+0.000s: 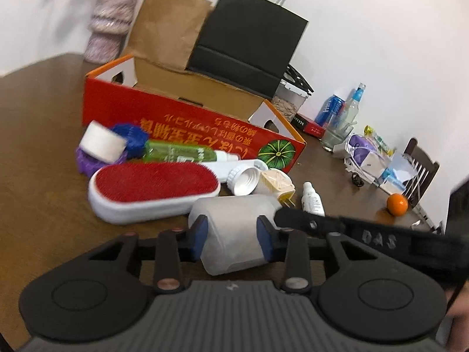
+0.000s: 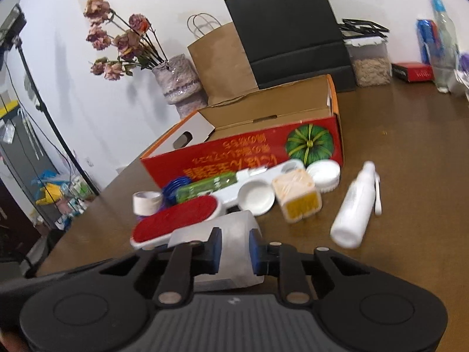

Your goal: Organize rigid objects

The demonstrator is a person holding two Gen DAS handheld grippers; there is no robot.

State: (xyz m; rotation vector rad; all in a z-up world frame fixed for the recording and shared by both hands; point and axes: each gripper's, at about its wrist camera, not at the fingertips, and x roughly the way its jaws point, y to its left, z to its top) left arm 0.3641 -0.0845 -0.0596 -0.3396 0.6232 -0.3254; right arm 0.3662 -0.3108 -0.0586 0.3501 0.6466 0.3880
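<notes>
A frosted, translucent plastic container (image 1: 234, 214) lies on the brown table (image 1: 44, 205) in front of a pile of small items. My left gripper (image 1: 233, 233) is shut on it, blue pads against its two sides. My right gripper (image 2: 235, 250) is shut on the same container (image 2: 234, 226) from another side. In the left wrist view, a black finger (image 1: 296, 217) of the right gripper reaches in from the right. Behind the container lie a red lint brush (image 1: 155, 182), a green bottle (image 1: 176, 151), a white tape roll (image 1: 101, 140), a white cap (image 1: 246, 180) and a beige plug adapter (image 1: 277, 183).
An open red cardboard box (image 1: 176, 117) with a pumpkin picture stands behind the pile. Paper bags (image 1: 249, 29) and a vase (image 2: 178, 76) stand by the wall. A white spray bottle (image 2: 354, 205) lies to the right. An orange (image 1: 397, 204), drink bottles and packets sit far right.
</notes>
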